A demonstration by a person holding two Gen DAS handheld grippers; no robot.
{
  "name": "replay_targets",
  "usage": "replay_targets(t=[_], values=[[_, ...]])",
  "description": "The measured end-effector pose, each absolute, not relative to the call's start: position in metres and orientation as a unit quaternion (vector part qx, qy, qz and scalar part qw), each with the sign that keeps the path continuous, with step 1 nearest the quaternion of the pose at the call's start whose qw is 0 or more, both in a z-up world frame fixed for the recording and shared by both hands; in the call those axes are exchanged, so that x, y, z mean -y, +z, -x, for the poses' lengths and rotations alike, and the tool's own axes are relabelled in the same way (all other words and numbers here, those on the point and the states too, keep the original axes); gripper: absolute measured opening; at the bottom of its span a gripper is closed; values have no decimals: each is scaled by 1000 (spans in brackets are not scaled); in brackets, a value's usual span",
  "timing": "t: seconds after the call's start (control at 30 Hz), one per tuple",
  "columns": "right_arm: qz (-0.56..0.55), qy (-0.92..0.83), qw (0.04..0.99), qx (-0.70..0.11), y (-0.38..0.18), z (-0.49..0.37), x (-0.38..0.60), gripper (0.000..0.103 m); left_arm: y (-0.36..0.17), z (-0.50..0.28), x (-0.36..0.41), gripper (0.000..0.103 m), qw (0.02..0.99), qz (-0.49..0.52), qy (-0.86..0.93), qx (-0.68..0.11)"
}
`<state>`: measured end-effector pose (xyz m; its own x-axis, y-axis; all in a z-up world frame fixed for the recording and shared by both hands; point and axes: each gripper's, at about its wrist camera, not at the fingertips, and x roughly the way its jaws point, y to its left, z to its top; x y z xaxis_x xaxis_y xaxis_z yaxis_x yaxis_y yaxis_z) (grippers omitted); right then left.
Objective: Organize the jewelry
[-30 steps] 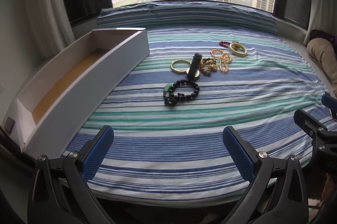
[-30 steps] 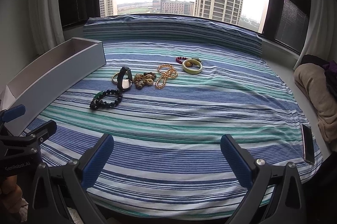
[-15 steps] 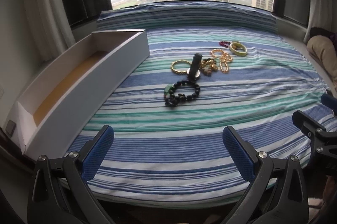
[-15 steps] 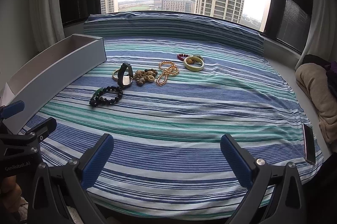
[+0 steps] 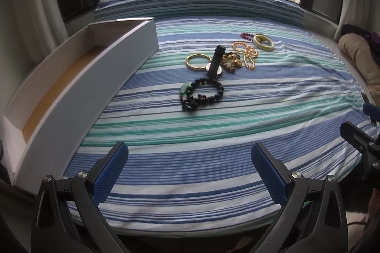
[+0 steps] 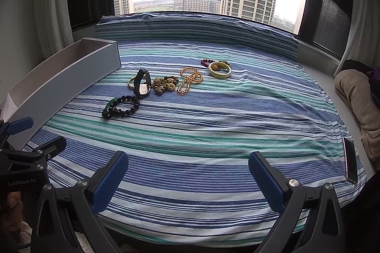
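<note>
Both grippers hang at the near edge of the striped bedspread (image 5: 190, 138), left gripper (image 5: 189, 162) and right gripper (image 6: 188, 166) spread wide with nothing in them. The black bead bracelet (image 5: 201, 94) is the closest piece, straight ahead of the left jaws but up-left of the right ones, so I'd say left has the shorter reach. Behind it sit the watch (image 5: 215, 61), gold bangle (image 5: 198, 62), gold chain (image 6: 189, 80) and pale bangle (image 6: 219, 70), with the long empty box (image 5: 78, 86) along the left side.

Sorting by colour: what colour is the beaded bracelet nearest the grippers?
Black beaded bracelet, one green piece; left wrist view.
</note>
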<state>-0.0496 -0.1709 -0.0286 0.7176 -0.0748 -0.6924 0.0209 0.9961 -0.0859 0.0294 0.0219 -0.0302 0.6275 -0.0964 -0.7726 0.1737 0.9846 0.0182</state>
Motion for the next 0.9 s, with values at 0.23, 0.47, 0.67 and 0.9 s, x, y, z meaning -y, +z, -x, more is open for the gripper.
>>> replay_targets(t=[0.23, 0.47, 0.67, 0.9], values=[[28, -23, 921, -387, -37, 43, 173, 103, -69, -105, -26, 89, 880, -6, -124, -459], [24, -27, 915, -403, -47, 34, 180, 103, -97, -137, -13, 70, 871, -16, -138, -471], [17, -22, 908, -418, -56, 25, 182, 103, -106, -139, -9, 10, 870, -27, -142, -472], [19, -26, 909, -416, -57, 25, 185, 103, -82, -102, -40, 8, 874, 16, -151, -461]])
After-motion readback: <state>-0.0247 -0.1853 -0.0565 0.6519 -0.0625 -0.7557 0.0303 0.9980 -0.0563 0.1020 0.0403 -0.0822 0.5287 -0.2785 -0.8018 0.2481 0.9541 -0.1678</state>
